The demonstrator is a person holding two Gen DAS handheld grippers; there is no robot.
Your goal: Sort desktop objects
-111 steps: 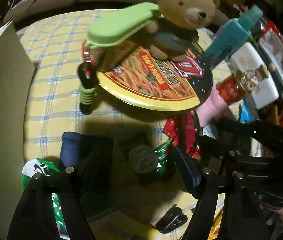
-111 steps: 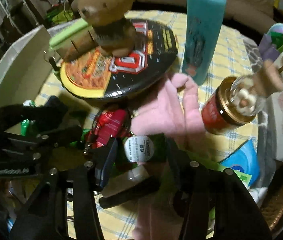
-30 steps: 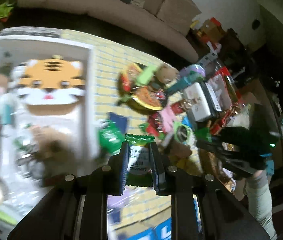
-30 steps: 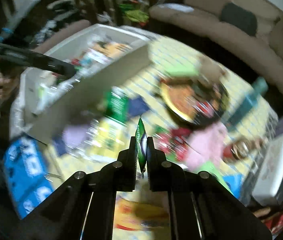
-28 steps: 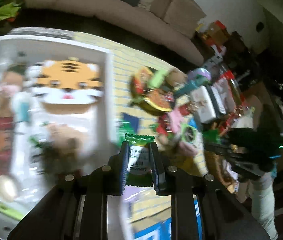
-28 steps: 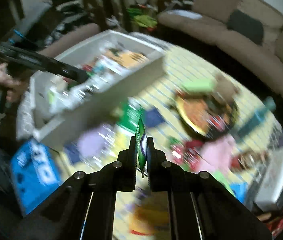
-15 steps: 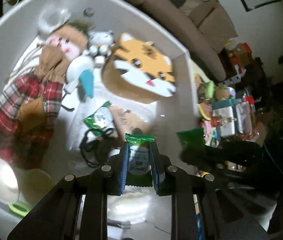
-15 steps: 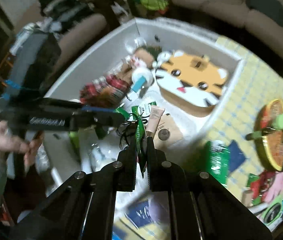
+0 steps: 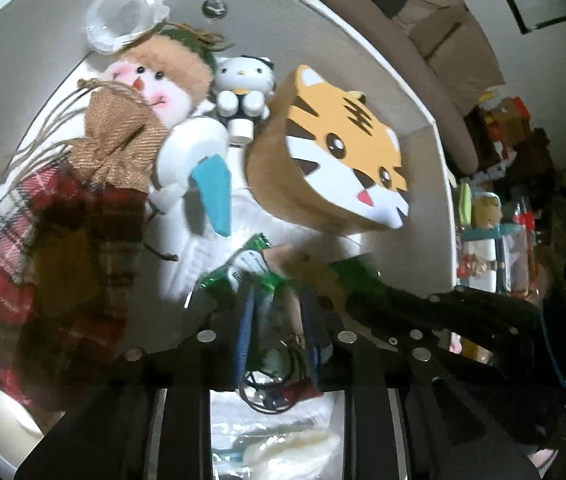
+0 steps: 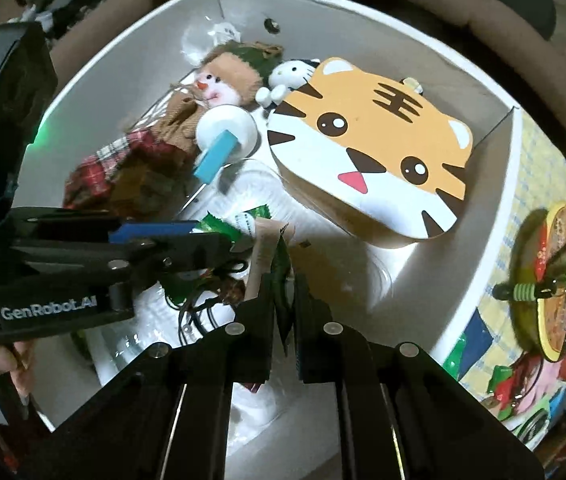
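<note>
Green foil sachets (image 10: 281, 276) sit between both grippers' opening fingers (image 10: 307, 304), inside the white box (image 10: 479, 216) beside the tiger-faced case (image 10: 367, 148).

White lettering "GenRobot.AI" stands on the black body of the left claw (image 10: 219, 246), low at the left edge of the right wrist view. The round white label on the green packet (image 9: 243, 272) carries dark print too blurred to read. Printing on the round noodle-bowl lid (image 10: 555, 280) is too small to make out.
</note>
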